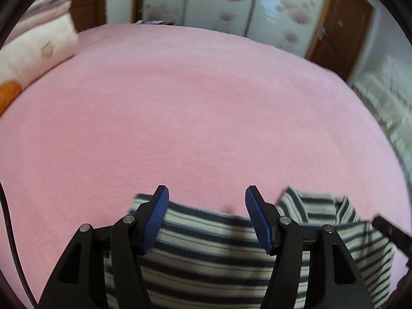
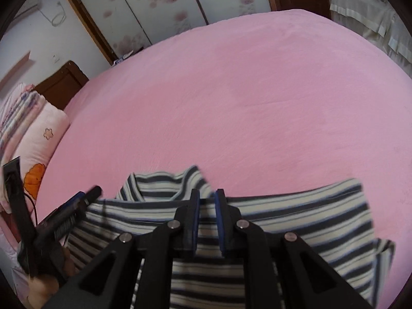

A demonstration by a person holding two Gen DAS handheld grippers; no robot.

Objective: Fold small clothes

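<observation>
A small striped shirt (image 1: 206, 252), cream with dark grey and blue stripes, lies on the pink bed (image 1: 195, 108). My left gripper (image 1: 207, 200) is open, its blue pads (image 1: 157, 221) spread wide over the shirt's left part, holding nothing. In the right wrist view the shirt (image 2: 296, 213) shows its collar (image 2: 164, 182) toward the far side. My right gripper (image 2: 207, 200) has its jaws nearly together with striped cloth in the narrow gap, just below the collar. The left gripper (image 2: 77, 203) shows at the shirt's left edge.
A pink pillow with an orange flower (image 2: 38, 149) and folded bedding lie at the bed's left end. A wardrobe with flowered doors (image 1: 221, 2) and a brown door (image 1: 340, 28) stand beyond the bed. A cream covered piece of furniture (image 2: 373, 18) is at the right.
</observation>
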